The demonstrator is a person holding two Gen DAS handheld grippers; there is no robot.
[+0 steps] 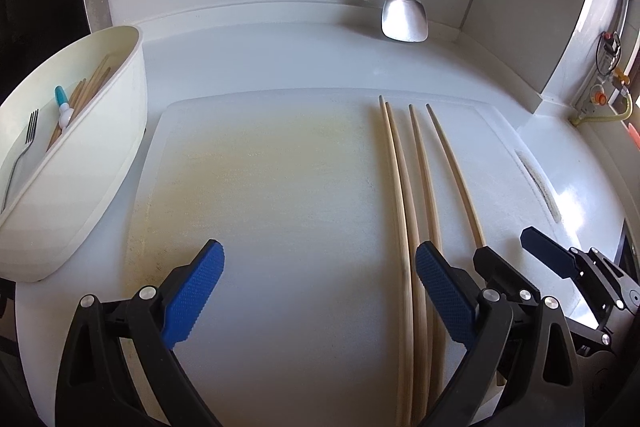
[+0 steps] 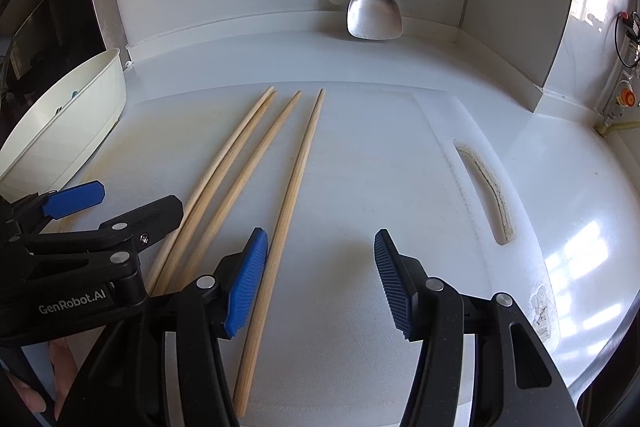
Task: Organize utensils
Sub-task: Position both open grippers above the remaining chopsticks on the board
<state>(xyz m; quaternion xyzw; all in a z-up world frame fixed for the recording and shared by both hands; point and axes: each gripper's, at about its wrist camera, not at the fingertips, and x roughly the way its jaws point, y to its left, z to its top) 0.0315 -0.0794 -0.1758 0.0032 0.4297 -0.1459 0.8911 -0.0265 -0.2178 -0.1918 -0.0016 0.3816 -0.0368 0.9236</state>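
Likely to slip or roll off the pads: thin, round chopsticks, four in all, lying near-parallel on one white cutting board (image 1: 260, 187). From the left: one white tub (image 1: 80, 187) holding one fork (image 1: 24, 147), more chopsticks and a blue-tipped tool. Left gripper (image 1: 320, 267) spread wide, empty, right pad just beside the left pair of chopsticks (image 1: 404, 211). Right gripper (image 2: 320, 267) half open, empty, rightmost chopstick (image 2: 288, 227) just outside its left pad. Easy to nudge neighbours askew. One metal spatula (image 2: 374, 15) hanging behind.

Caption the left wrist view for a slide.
Open left gripper hovers over a cutting board with four chopsticks, white utensil bin alongside.
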